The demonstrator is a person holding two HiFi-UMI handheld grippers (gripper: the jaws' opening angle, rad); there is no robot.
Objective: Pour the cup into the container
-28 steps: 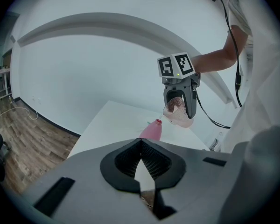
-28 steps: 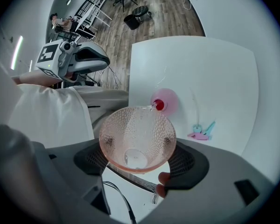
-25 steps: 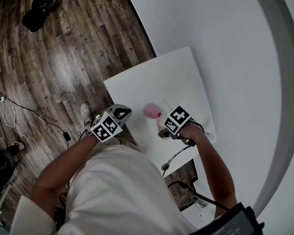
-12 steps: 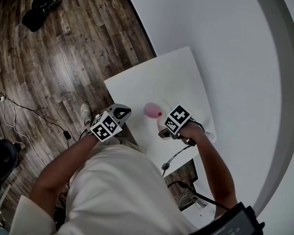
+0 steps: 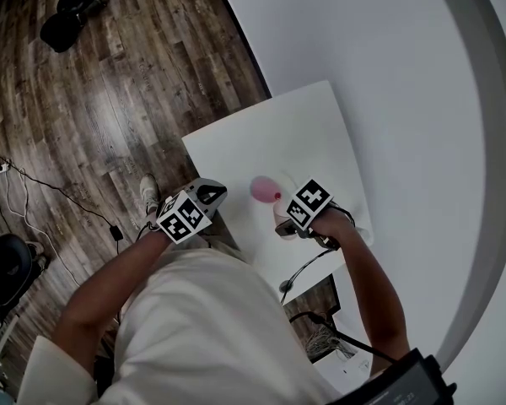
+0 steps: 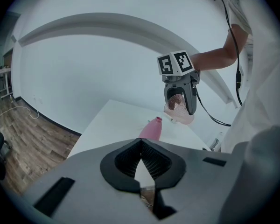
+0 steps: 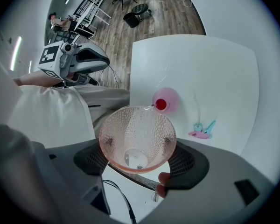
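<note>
A pink container (image 5: pixel 264 190) with a narrow red mouth (image 7: pixel 161 104) stands on the white table (image 5: pixel 304 133). My right gripper (image 7: pixel 136 141) is shut on a clear pink dimpled cup (image 7: pixel 136 129). The cup is tipped, with its rim just above the container's mouth, and a little clear liquid lies in its bottom. The left gripper view shows the cup (image 6: pixel 179 111) in the right gripper (image 6: pixel 179 99), above and behind the container (image 6: pixel 151 129). My left gripper (image 6: pixel 141 146) is shut on nothing and hangs by the table's near left corner (image 5: pixel 209 195).
Small teal and pink items (image 7: pixel 203 130) lie on the table to the right of the container. A white wall (image 5: pixel 388 74) runs along the table's far side. A cable (image 5: pixel 302 268) hangs off the near edge. Wooden floor (image 5: pixel 110 99) lies to the left, with a black chair (image 5: pixel 4 268).
</note>
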